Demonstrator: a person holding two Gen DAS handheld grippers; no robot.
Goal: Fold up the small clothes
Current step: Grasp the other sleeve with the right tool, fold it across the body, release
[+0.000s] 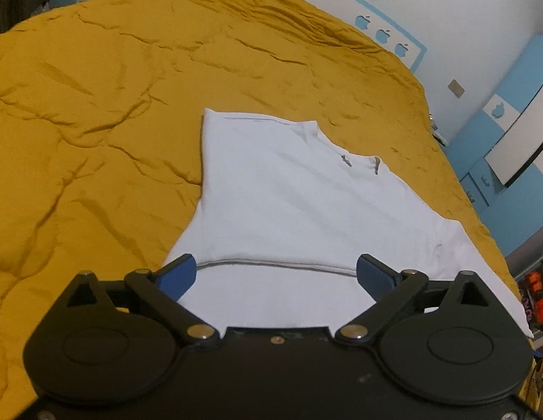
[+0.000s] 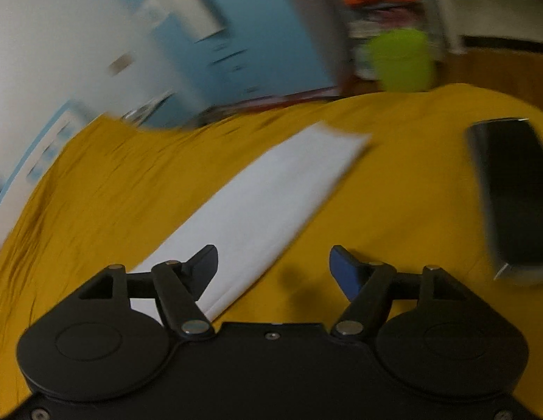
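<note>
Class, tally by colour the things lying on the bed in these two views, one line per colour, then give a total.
White: 1, the shirt
Black: 1, the flat case
Mustard: 1, the bedspread underneath
Total: 3

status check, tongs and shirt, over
Left tongs open over white shirt, holding nothing. Right tongs open, empty. Shirt partly folded on yellow bedcover. Black case lies clear.

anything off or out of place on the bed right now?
One thing: a black slab-like object lies on the yellow bedspread, right of the white shirt, in the folding area. The shirt lies flat, partly folded. Both tongs stand open, holding nothing.
</note>
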